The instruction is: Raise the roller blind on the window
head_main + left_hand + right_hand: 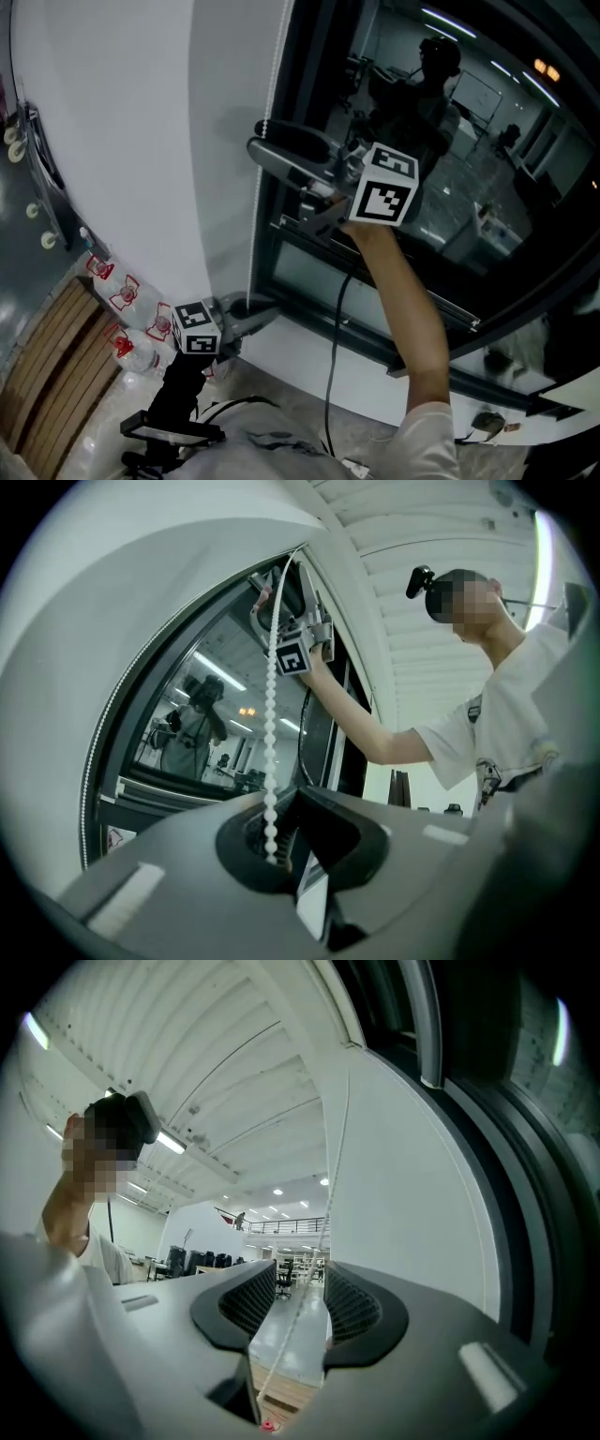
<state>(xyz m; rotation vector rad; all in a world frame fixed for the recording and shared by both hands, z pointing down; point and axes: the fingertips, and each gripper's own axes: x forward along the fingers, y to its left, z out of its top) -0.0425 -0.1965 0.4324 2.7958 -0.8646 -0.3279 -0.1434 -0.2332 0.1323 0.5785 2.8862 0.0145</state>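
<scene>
Your left tongs [251,319] [281,841], low at 7 o'clock in the head view, are closed on the bead chain [258,211] [272,714], which climbs toward 12 o'clock along the edge of the blind [122,141]. Your right tongs [264,142] [291,1302] are up near the centre with their jaws apart; the chain [314,1265] passes between them without being pressed. The blind's white sheet fills the head view from 9 to 12 o'clock, and the dark window [469,141] lies at 2 o'clock. The window's black frame [286,202] stands just beside the chain at 3 o'clock. A cable [333,347] hangs under your right forearm [408,300], and clear bottles [122,300] crowd the floor at 9 o'clock of the left tongs.
</scene>
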